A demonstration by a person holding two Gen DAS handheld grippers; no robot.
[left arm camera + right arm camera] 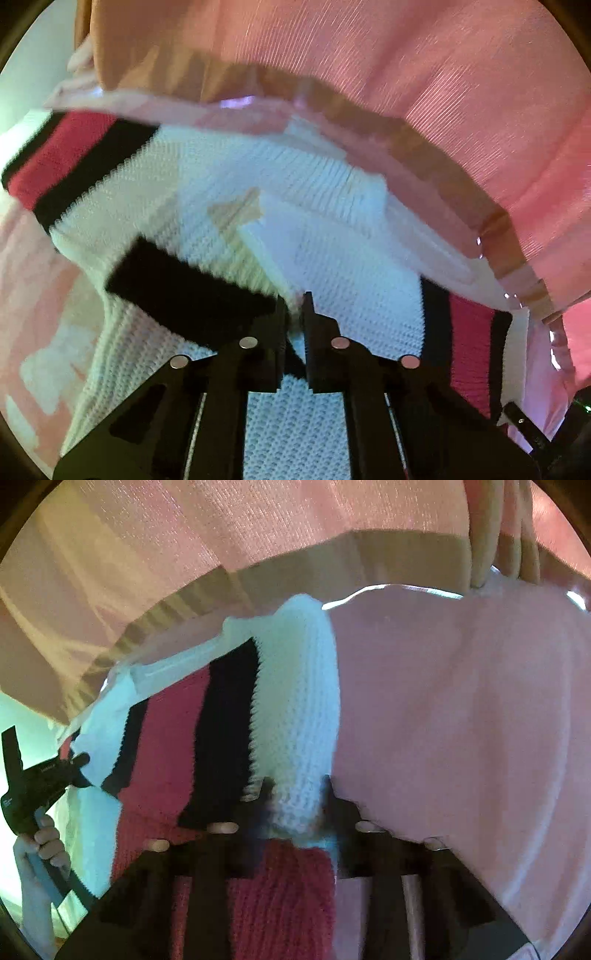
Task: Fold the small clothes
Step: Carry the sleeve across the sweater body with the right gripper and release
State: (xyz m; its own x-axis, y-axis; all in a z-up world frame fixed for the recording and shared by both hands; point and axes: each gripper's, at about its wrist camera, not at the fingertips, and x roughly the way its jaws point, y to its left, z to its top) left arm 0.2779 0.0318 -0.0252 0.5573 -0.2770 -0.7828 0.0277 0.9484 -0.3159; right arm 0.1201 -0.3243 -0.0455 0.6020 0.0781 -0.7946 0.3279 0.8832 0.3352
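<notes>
Pinched between both grippers, a white knit garment [229, 192] with red and black stripes is held over a pink-covered surface [461, 720]. The left gripper [295, 314] is seen clamped shut on a fold of the white knit. The right gripper [295, 794] is closed around a rolled white edge beside the stripes. A hand [48, 842] is visible at the left edge of the right wrist view.

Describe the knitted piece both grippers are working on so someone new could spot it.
On the pale pink cloth lies a white chunky-knit garment, pinched by the left gripper and right gripper. Only it has red bands edged in black.
</notes>
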